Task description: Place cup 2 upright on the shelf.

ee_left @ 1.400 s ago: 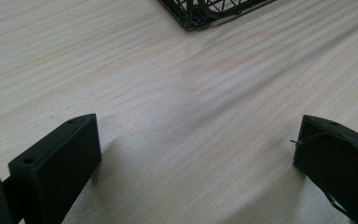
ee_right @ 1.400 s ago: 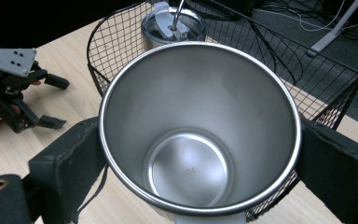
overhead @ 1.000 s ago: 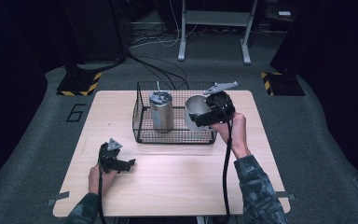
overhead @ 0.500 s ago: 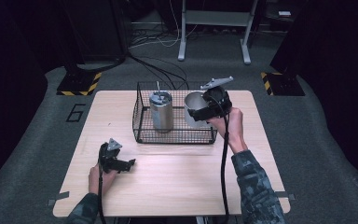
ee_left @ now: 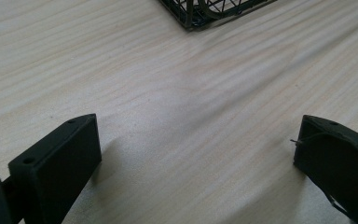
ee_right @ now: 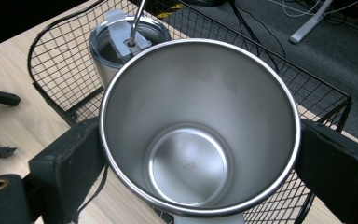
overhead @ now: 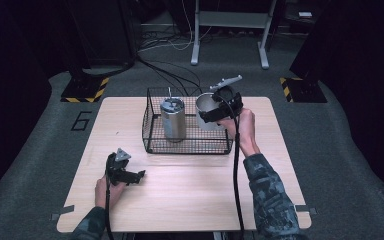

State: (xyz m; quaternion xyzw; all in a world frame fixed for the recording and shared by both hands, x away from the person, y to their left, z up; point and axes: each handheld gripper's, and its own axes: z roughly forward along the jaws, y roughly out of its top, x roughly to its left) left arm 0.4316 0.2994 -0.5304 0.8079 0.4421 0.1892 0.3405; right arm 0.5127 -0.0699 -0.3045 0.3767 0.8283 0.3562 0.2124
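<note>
Shiny silver cup (ee_right: 200, 126), black wire basket (overhead: 187, 142), pale wood-grained surface (overhead: 190, 185), black tongs (ee_right: 200, 154), camouflage-patterned sleeve (overhead: 272, 200).

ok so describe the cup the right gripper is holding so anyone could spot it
Find the black wire basket at the table's far middle. At its right end the right gripper clasps an open steel cup; unlike the tumbler beside it, it has no lid or straw.

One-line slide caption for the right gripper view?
Right gripper clamps an open steel cup above the wire basket, beside a lidded tumbler.
</note>
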